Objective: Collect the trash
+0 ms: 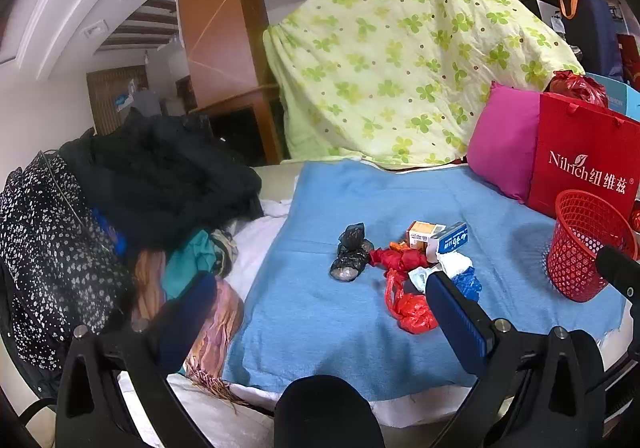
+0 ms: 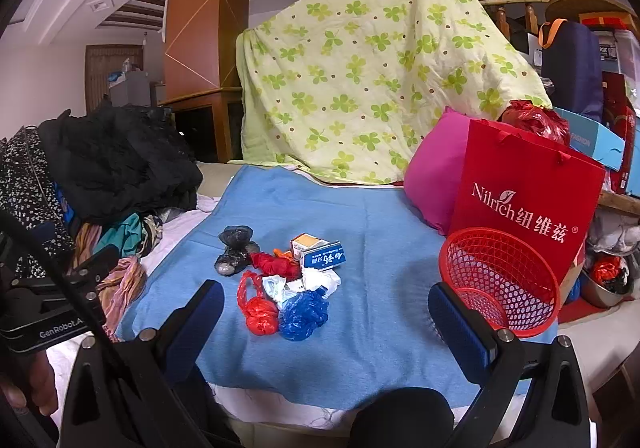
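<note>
So both grippers hang above the near edge of a blue blanket (image 2: 360,215), neither touching anything. Left gripper (image 1: 320,312) has jaws spread wide, nothing btwn them; right gripper (image 2: 326,312) likewise spread wide and holding nothing.

Trash sits in a loose heap mid-blanket: black crumpled bag (image 2: 236,250) at the far left of the pile, red wad (image 2: 272,262) just beside it, orange-white carton (image 2: 306,244) w/ a blue-white box (image 2: 324,256) leaning against it. Nearer the cameras: red plastic bag (image 2: 260,312) touching a blue plastic bag (image 2: 304,312), w/ white crumpled paper (image 2: 320,280) behind them.

Red mesh basket (image 2: 500,284) stands upright on the blanket's right side, apart from the heap, w/ no trash visible inside. Just behind it a red paper bag (image 2: 528,199) marked Nilrich, next to a pink pillow (image 2: 432,183). Clover-print quilt (image 2: 360,59) drapes over sth at the back. Pile of dark clothes (image 2: 112,167) lies left of the blanket.
</note>
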The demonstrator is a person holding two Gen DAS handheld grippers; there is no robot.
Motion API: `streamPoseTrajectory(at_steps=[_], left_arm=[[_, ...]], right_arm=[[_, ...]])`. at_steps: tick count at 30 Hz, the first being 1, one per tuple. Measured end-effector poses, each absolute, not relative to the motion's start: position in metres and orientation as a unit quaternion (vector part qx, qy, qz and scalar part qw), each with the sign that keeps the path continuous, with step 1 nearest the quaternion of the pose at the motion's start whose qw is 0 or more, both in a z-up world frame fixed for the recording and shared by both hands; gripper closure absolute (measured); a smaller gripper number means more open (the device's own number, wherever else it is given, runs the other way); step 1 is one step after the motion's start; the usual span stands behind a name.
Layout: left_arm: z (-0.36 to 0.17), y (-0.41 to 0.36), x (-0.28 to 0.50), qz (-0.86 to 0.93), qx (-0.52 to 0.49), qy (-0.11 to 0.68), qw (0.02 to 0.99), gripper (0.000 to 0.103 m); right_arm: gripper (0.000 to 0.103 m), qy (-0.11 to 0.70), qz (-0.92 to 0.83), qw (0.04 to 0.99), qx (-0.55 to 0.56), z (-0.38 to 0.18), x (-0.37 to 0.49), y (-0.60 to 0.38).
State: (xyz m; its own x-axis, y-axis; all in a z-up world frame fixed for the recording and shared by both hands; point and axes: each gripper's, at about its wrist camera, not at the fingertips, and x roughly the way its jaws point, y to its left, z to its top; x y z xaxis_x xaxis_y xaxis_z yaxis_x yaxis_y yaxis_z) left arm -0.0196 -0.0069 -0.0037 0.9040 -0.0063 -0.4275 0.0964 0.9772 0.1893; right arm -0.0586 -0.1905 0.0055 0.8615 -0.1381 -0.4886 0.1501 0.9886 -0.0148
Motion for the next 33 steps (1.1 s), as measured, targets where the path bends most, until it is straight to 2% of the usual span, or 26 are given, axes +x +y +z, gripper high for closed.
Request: streamPoseTrajectory(at_steps=[33], left_arm=[[-0.019, -0.004, -0.012, -0.025, 0.104, 0.238, 0.965, 0.0]], right_arm=[[0.0, 0.275, -0.064, 0.959, 0.02, -0.006, -0.054, -0.194]])
